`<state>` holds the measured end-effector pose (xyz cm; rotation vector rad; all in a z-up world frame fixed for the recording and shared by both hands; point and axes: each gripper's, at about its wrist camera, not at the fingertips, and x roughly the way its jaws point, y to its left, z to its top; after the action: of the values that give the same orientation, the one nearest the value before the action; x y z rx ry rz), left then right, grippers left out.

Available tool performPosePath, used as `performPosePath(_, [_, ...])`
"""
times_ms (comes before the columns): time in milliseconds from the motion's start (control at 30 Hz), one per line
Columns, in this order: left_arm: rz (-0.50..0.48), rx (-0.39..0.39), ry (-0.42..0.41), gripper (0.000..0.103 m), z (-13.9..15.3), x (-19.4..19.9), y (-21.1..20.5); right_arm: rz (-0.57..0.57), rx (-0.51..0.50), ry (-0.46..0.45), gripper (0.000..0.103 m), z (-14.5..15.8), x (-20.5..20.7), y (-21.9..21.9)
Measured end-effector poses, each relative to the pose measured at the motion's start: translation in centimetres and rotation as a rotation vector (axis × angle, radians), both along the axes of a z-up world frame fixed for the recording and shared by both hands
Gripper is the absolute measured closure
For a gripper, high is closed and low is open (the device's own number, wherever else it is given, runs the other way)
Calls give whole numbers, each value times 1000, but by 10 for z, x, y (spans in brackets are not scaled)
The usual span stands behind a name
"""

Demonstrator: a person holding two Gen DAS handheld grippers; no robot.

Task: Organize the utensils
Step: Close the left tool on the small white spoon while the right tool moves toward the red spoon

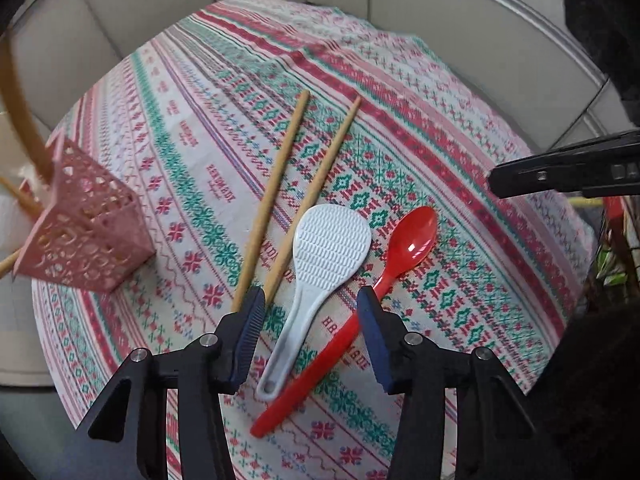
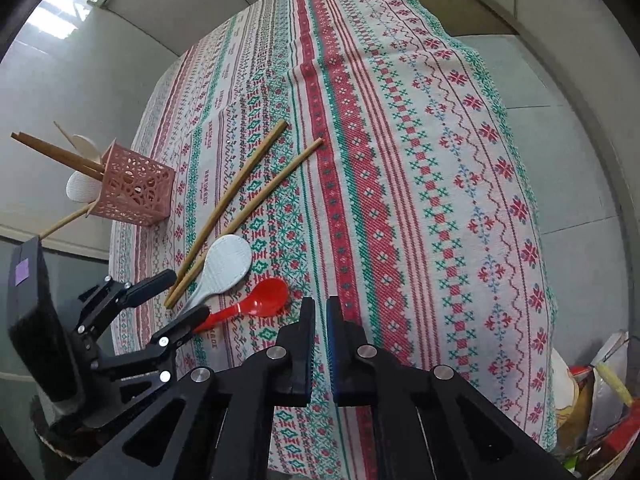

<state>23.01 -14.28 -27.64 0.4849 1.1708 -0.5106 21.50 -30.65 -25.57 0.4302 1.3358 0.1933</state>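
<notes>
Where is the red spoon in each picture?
Left wrist view: the red spoon lies low in the middle, right of the white rice paddle.
Right wrist view: the red spoon lies left of centre, below the paddle.
Shared landmark: the pink basket on the left.

Two hand-held grippers, left gripper [image 1: 310,308] and right gripper [image 2: 318,316], share a build: matte black angular linkage arms, round silver screws at the pivots, and dark blue ribbed pads [image 1: 250,334] lining each finger.
</notes>
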Motion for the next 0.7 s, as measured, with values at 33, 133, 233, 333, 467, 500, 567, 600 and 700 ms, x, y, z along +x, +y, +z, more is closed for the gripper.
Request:
performPosePath(33, [3, 17, 9, 54, -5, 4, -1, 2, -1, 8, 92, -1, -2, -3])
performPosePath(133, [20, 23, 9, 58, -10, 12, -4, 4, -9, 16, 87, -3, -6, -11])
performPosePath(233, [29, -12, 26, 58, -11, 20, -9, -9, -12, 7, 84, -1, -6, -17])
performPosePath(333, [0, -17, 10, 58, -13, 24, -21, -17, -19, 4, 84, -1, -5, -21])
performPosePath(467, [-27, 0, -20, 58, -14, 26, -33, -24, -23, 1, 79, -1, -6, -26])
performPosePath(500, [-26, 2, -25, 58, -15, 28, -35, -25, -31, 0, 61, -1, -6, -27])
performPosePath(567, [-15, -22, -30, 59, -12, 30, -36, -43, -42, -17, 25, 0, -7, -29])
performPosePath(600, [-8, -37, -33, 59, -10, 31, -36, -56, -50, -34, 23, 2, -8, -30])
performPosePath(700, [22, -85, -42, 86, 0, 32, -32, -47, -38, -45, 24, 5, -8, -30])
